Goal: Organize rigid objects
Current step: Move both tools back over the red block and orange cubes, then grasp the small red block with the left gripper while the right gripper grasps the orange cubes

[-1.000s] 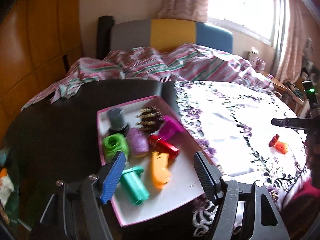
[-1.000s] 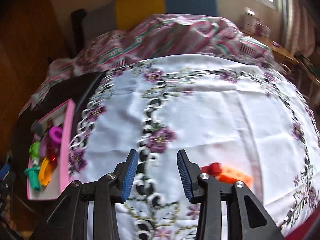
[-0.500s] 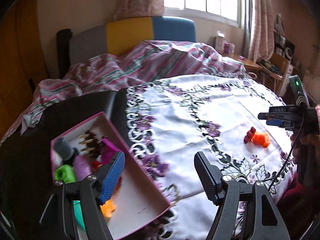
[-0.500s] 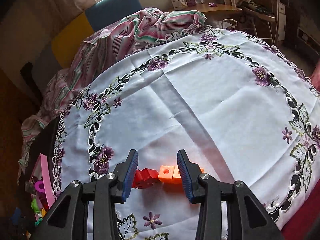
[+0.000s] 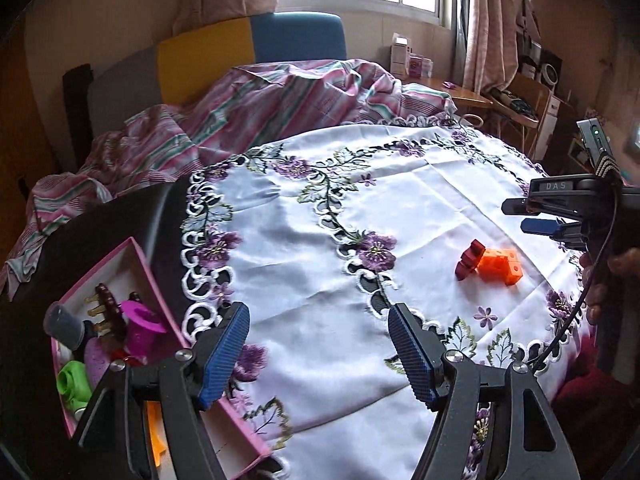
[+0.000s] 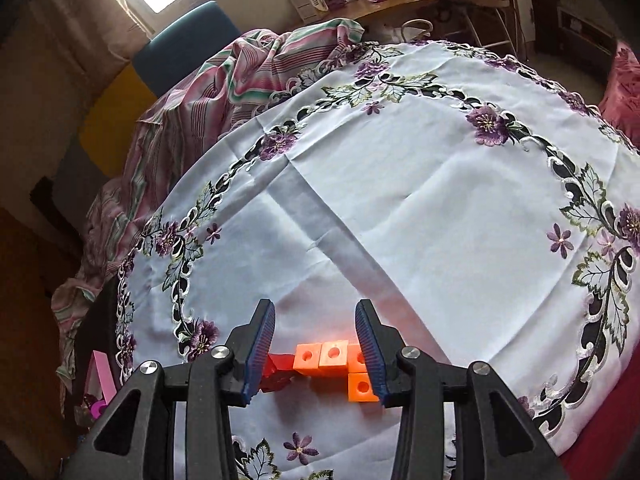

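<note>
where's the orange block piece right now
The orange block lies on the white tablecloth, touching a red piece on its left; in the right wrist view it sits between the right hand-held gripper's open fingers.

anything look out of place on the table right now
Yes: the orange block piece and the red piece touching it lie loose on the white tablecloth, far from the pink box that holds the other small objects. The right gripper straddles them, jaws open.
</note>
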The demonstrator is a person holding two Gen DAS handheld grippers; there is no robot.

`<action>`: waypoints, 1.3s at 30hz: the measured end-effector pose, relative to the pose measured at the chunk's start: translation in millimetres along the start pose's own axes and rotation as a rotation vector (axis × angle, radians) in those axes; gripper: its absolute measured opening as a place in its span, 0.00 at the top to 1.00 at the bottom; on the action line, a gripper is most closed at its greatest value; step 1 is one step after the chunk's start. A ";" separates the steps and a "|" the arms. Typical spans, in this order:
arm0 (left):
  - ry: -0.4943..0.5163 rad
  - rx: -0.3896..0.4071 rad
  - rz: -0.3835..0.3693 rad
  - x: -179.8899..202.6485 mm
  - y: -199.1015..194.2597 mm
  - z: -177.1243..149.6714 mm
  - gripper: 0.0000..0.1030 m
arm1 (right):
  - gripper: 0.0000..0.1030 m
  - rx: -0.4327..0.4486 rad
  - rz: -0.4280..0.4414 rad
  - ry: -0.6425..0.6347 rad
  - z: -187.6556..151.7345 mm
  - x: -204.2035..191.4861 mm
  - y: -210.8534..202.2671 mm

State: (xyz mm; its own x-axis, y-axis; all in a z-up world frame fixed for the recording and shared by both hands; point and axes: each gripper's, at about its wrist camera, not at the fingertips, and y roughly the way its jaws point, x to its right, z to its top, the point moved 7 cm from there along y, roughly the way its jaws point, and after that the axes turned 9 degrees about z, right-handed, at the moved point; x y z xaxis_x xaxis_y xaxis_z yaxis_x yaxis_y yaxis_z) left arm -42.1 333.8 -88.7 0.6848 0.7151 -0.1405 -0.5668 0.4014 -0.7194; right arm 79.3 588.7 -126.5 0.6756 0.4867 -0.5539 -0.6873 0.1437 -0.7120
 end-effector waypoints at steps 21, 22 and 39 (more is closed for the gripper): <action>0.080 -0.116 -0.205 87.4 45.0 6.6 0.30 | 0.58 0.089 0.050 0.195 16.6 34.4 -18.9; 0.083 -0.121 -0.219 93.7 47.3 8.3 0.30 | 0.58 0.084 0.051 0.195 16.4 34.3 -18.1; 0.138 -0.194 -0.428 172.5 103.6 34.1 0.72 | 0.57 0.020 0.059 0.184 9.3 31.5 -4.8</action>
State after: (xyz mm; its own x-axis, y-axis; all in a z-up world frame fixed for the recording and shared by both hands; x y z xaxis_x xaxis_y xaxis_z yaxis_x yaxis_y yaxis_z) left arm 1.7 518.2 -164.3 0.8997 0.4208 0.1163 -0.1338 0.5192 -0.8441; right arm 101.4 611.4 -136.5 0.6698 0.3290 -0.6657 -0.7313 0.1372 -0.6681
